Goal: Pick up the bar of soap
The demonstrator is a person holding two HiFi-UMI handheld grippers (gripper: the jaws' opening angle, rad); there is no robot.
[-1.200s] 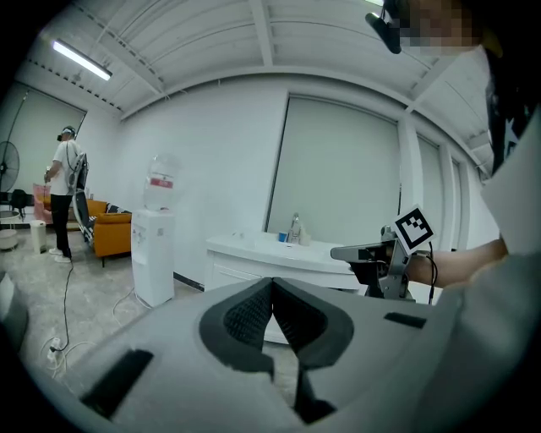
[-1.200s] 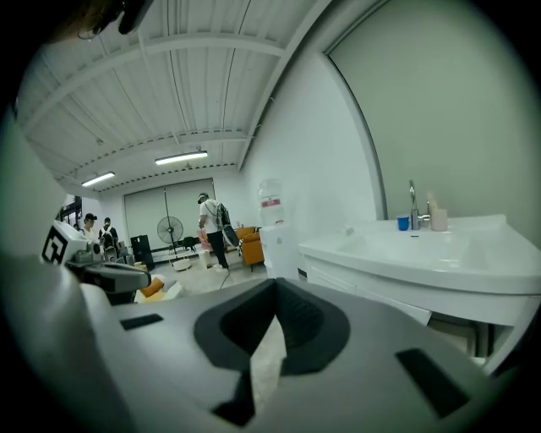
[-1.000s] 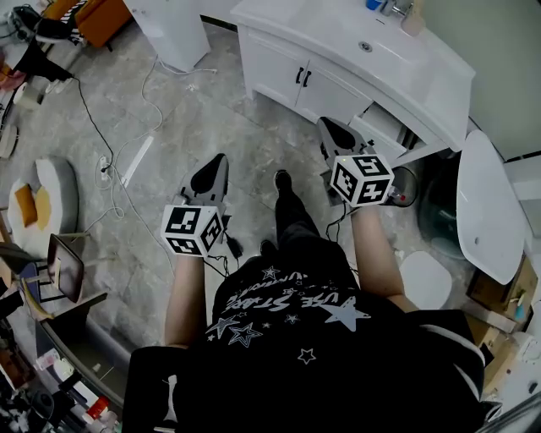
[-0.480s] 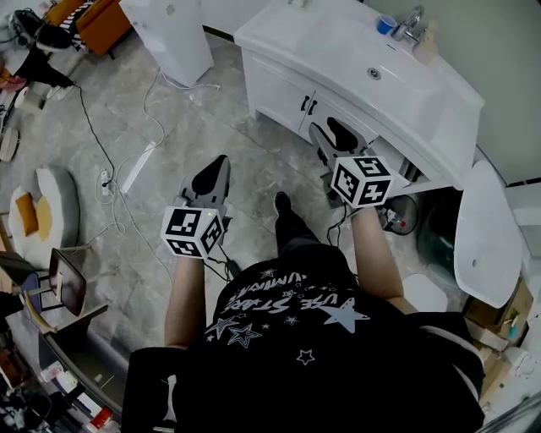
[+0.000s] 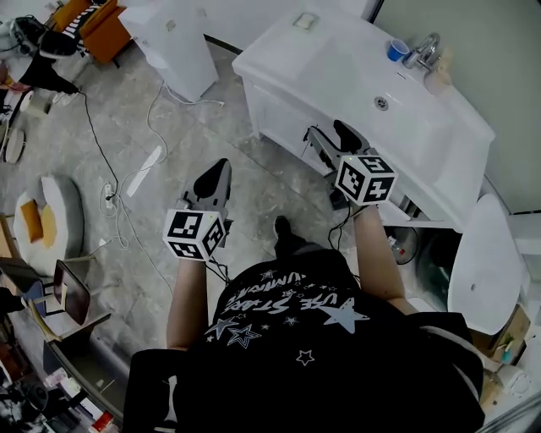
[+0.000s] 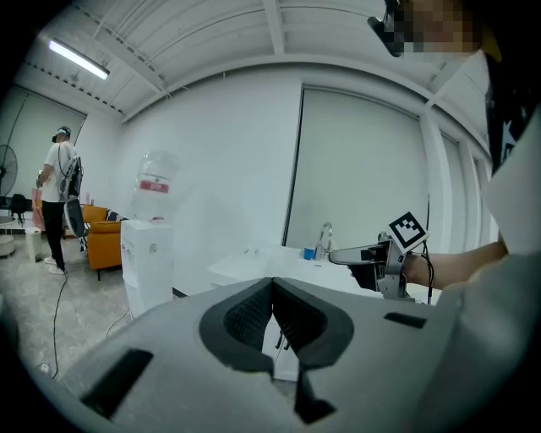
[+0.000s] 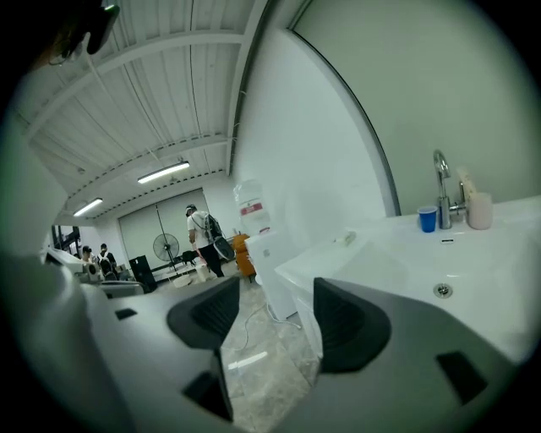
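Pale bar of soap [image 5: 306, 20] lies on the white desk's [image 5: 338, 76] far corner, ahead and left of my right gripper [image 5: 328, 135], the nearer one, fingers opening, empty; my left gripper's [image 5: 215, 172] fingers clenched on nothing.

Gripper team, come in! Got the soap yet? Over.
Left gripper shut, empty. Right gripper opening, nothing between jaws. Bar of soap untouched on vanity, far corner. Nothing in the way.

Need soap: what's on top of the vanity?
Soap at the far corner, a blue cup, faucet and pale bottle. The right hand-held gripper, jaws opening and empty, hides some front edge.
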